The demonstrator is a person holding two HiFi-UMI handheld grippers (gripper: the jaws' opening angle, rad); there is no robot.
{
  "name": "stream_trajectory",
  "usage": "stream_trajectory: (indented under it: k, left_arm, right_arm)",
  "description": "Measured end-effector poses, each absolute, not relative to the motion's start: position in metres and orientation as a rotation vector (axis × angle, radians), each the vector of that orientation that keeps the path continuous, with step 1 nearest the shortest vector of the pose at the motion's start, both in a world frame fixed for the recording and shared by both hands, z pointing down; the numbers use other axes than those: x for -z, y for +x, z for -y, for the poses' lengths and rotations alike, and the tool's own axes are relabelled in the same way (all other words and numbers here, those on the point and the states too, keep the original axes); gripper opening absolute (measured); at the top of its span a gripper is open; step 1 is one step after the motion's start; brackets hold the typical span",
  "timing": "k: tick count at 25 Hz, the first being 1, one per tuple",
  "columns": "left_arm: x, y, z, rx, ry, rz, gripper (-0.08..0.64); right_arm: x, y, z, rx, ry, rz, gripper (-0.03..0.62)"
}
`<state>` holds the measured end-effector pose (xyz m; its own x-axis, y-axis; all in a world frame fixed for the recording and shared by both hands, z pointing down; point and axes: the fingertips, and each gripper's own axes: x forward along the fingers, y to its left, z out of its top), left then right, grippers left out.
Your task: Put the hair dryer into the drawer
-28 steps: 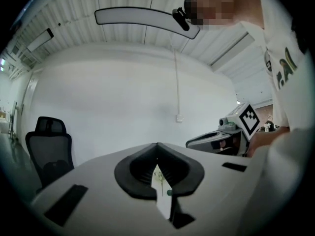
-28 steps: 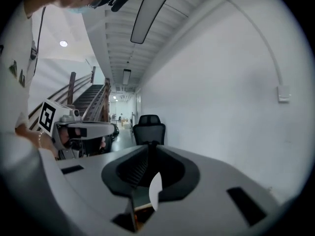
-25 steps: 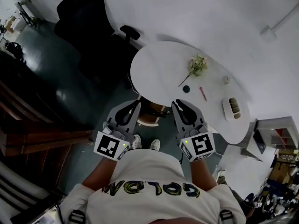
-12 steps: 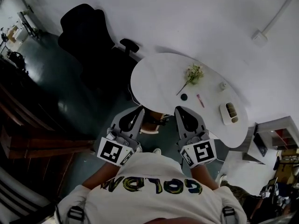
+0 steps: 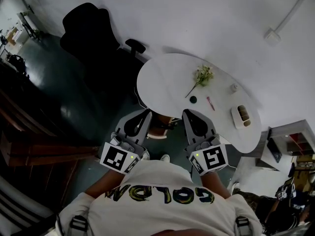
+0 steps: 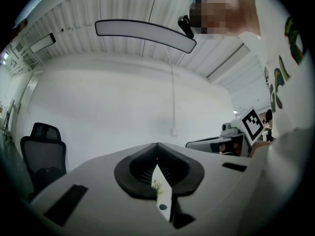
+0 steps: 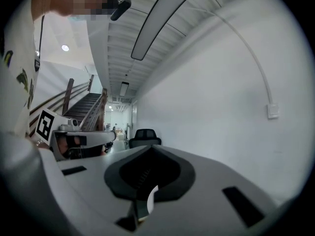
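A white wall and a round white counter [image 5: 157, 77] lie ahead, with a flower sprig [image 5: 202, 76] on top. My left tool [image 5: 146, 113] and right tool [image 5: 186, 113] are both closed and empty, near the counter's edge. I can't find the hair dryer in any view.

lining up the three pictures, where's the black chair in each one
Head view: the chair is at the upper left, against the white wall.
Left gripper view: it is at the far left edge, low down.
Right gripper view: it is small, just left of centre, at the end of the wall.
Shared landmark: the wall box, to the right of the chair in all three.
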<state>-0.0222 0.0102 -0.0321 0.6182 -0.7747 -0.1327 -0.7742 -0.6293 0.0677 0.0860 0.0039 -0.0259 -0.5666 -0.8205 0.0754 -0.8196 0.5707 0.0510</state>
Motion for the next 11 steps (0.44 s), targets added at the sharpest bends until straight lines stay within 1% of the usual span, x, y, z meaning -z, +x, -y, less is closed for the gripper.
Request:
stream_trajectory:
  k: [11]
  left_arm:
    - [0.0272,-0.0218,-0.0176,0.238,2.821,1.335,0.011]
  right_arm:
    - [0.0245,0.0909,-0.0094,0.029,1.434,2.701,0.012]
